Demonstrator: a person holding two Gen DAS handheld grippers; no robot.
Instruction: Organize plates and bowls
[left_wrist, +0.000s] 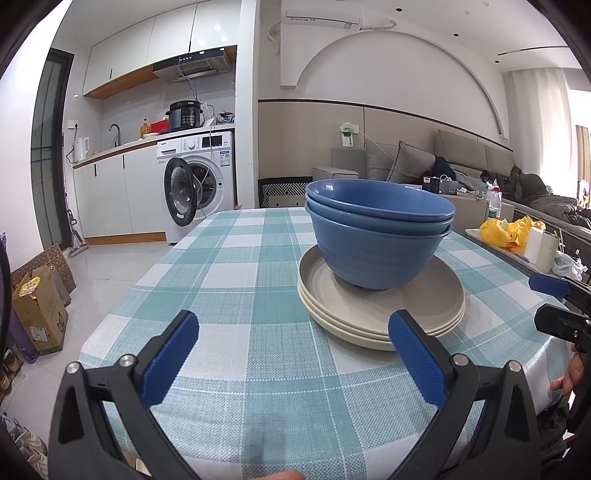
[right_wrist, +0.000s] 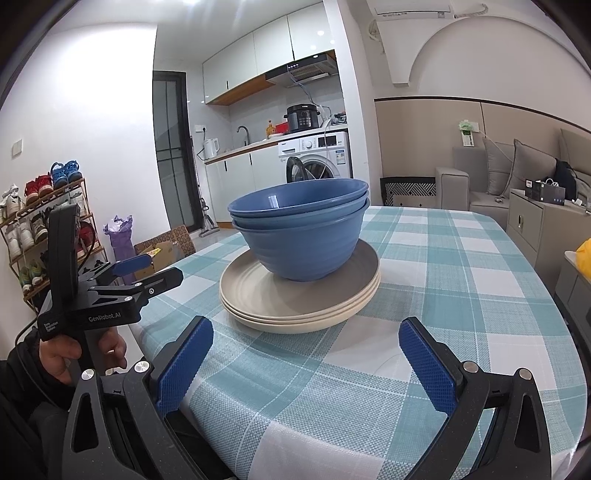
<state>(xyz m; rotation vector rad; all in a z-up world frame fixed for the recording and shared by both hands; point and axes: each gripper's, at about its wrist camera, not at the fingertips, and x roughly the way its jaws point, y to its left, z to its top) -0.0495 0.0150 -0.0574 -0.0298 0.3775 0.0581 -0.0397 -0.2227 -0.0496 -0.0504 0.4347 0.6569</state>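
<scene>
Three blue bowls (left_wrist: 376, 236) (right_wrist: 299, 236) sit nested together on a stack of three beige plates (left_wrist: 380, 310) (right_wrist: 299, 299), all on the teal checked tablecloth (left_wrist: 236, 273) (right_wrist: 443, 280). My left gripper (left_wrist: 291, 328) stands open near the table's front edge, a little short of the plates, with nothing between its fingers. My right gripper (right_wrist: 306, 332) is open too, just in front of the plate stack and holding nothing. Each gripper also appears from the side in the other view: the right gripper (left_wrist: 550, 295) at the right edge, the left gripper (right_wrist: 144, 273) at the left, held by a hand (right_wrist: 62, 354).
A side table at the right holds a yellow bag (left_wrist: 506, 229) and a white cup (left_wrist: 539, 247). Beyond the table are a washing machine (left_wrist: 199, 181) with its door open, a kitchen counter and a grey sofa (right_wrist: 498, 177). Cardboard boxes (left_wrist: 40, 310) and a shoe rack (right_wrist: 40, 221) stand left.
</scene>
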